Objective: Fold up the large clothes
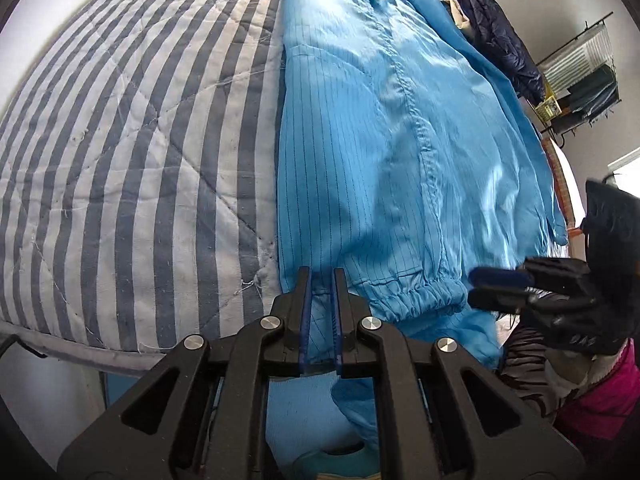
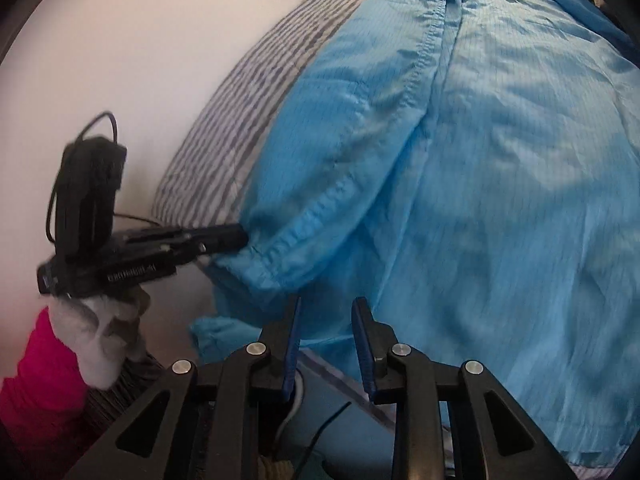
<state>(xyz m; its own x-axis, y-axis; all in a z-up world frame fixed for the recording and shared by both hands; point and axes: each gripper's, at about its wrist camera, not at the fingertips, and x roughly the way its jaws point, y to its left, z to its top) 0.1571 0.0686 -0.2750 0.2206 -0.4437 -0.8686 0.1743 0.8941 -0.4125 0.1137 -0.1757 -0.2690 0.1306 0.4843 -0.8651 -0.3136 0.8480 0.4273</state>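
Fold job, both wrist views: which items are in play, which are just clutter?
In play:
- blue jacket, spread on the striped quilt
- left gripper, shut on the jacket's hem
- right gripper, open at the near edge

Clutter:
- dark puffy coat
- wall rack with folded items

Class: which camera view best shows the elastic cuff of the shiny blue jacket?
The left wrist view: the jacket's gathered elastic cuff lies sharp and unobstructed. The right wrist view shows it blurred, partly behind the left gripper.
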